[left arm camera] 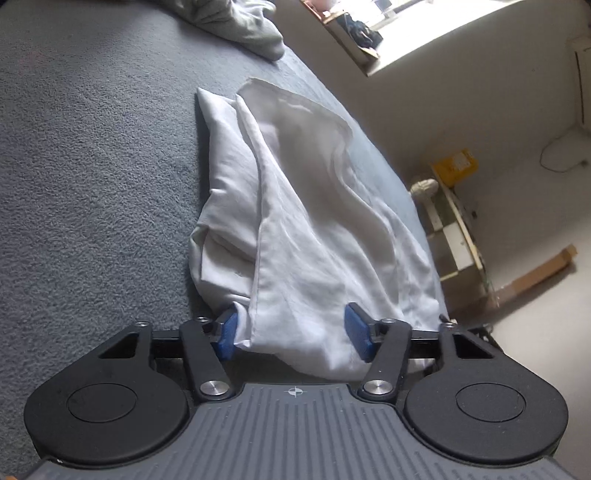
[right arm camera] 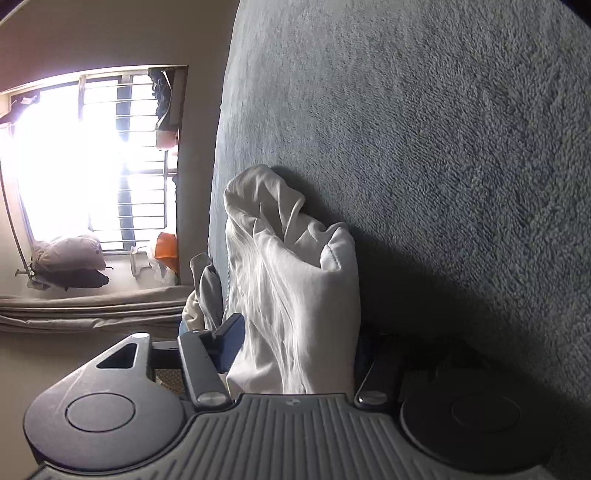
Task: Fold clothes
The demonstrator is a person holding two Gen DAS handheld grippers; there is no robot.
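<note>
A white garment (left arm camera: 303, 221) lies crumpled and partly folded on the grey-blue bed cover (left arm camera: 92, 166), close to the bed's right edge. Its near end bunches up between the blue pads (left arm camera: 225, 332) of my left gripper (left arm camera: 291, 332), which press on it from both sides. In the right wrist view the same white garment (right arm camera: 295, 266) rises in a gathered bundle from my right gripper (right arm camera: 299, 350), shut on it against the bed cover (right arm camera: 443, 147). The right gripper's far finger is lost in shadow behind the cloth.
A pile of pale grey-green clothes (left arm camera: 243, 29) lies at the far end of the bed. Beyond the bed edge stand a low shelf (left arm camera: 454, 221), a yellow box (left arm camera: 454, 166) and a cardboard strip (left arm camera: 543, 269). A barred window (right arm camera: 92, 155) has bundles (right arm camera: 70, 258) on its sill.
</note>
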